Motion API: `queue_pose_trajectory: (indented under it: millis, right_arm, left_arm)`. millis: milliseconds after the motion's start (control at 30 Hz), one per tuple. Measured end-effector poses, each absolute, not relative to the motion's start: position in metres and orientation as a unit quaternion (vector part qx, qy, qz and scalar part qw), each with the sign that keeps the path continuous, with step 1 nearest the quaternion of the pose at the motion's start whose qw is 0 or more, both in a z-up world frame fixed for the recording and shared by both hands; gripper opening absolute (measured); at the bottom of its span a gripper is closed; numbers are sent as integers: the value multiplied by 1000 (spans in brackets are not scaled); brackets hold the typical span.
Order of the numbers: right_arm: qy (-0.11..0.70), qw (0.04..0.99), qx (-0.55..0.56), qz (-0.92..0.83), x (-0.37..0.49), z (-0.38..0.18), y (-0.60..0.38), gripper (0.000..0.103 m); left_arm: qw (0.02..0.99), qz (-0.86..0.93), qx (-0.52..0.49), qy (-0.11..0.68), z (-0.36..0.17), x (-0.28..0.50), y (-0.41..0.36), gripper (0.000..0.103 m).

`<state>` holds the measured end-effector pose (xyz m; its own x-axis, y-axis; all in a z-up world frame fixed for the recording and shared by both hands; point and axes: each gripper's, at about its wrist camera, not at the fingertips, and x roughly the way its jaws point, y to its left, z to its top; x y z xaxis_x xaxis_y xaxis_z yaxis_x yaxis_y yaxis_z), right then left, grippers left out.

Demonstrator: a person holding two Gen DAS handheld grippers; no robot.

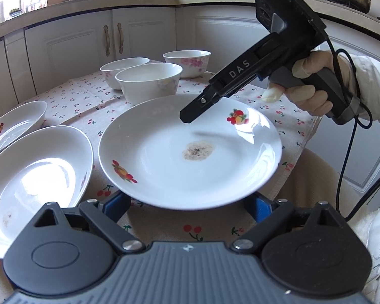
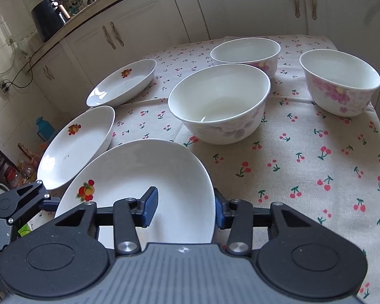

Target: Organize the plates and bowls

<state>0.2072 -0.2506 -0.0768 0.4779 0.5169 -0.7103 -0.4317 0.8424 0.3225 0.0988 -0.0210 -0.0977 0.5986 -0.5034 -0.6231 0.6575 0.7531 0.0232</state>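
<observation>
On the table (image 2: 304,177) in front of me, three plates run along the left: near plate (image 2: 139,177), middle plate (image 2: 76,147), far plate (image 2: 121,83). Three bowls stand farther off to the right: nearest bowl (image 2: 219,101), another bowl (image 2: 245,50) behind it, rightmost bowl (image 2: 339,81) apart.

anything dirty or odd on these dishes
Yes: the white fruit-print plate nearest the left gripper has a brownish speckled residue patch at its centre. The three white floral bowls behind it look clean.

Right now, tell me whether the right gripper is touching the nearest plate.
Touching. The right wrist view shows the right gripper shut on the plate, one blue pad inside its rim and the other outside it.
</observation>
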Motion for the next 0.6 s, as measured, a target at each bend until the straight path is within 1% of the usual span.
queue_pose_trajectory:
  millis: [300,600]
  right_arm:
    - [430,857,50,279,206,-75,-252,50]
    - [418,865,39,275,197,-61,-252,50]
  left_arm:
    - [884,-327,134,305,-96,97,-24,95]
    - [885,-330,129,302,-90,95,-25,95]
